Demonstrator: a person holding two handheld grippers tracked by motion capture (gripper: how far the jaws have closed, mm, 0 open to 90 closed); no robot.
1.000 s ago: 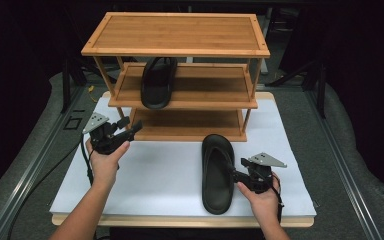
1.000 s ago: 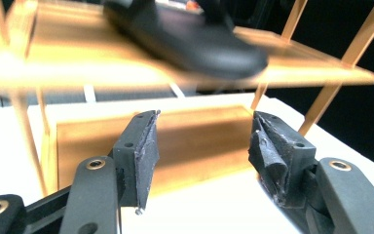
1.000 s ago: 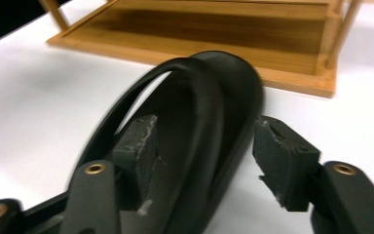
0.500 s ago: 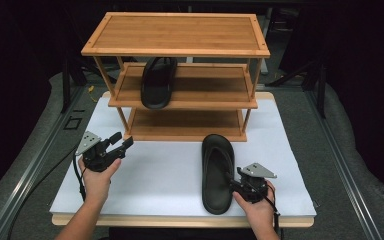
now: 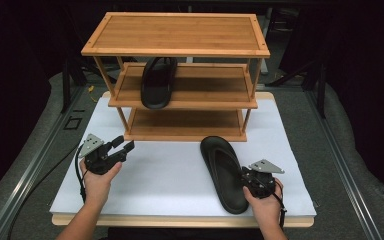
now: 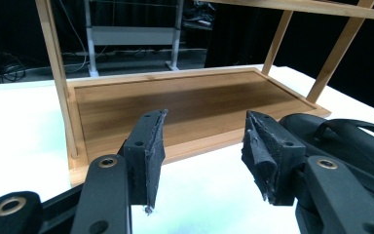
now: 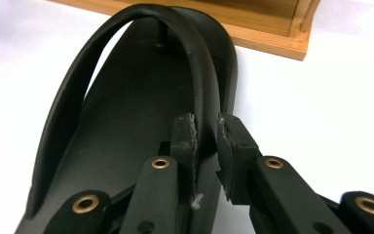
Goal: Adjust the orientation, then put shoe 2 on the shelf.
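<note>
A black sandal (image 5: 224,172) lies flat on the white board (image 5: 170,175), in front of the wooden shelf rack (image 5: 180,75), with its toe end near the rack's bottom shelf. The right gripper (image 5: 252,181) sits at the sandal's right side, near the heel. In the right gripper view its jaws have just been closing, and the sandal's strap (image 7: 202,97) now runs between the two pads (image 7: 184,139). The pads look tight on the strap, but the near part of the strap is hidden behind the jaws, so the exact spot of the pinch is hard to see. The heel end of the sandal is cut off at the bottom of that view.

The left gripper (image 5: 125,147) hovers over the board, near the rack's left front leg. Its jaws have been closing a little, yet they stand apart with nothing between them. In the left gripper view the sandal peeks out at the right, partly hidden by a jaw.

A second black sandal (image 5: 157,82) rests on the middle shelf. The top shelf covers its far end.
</note>
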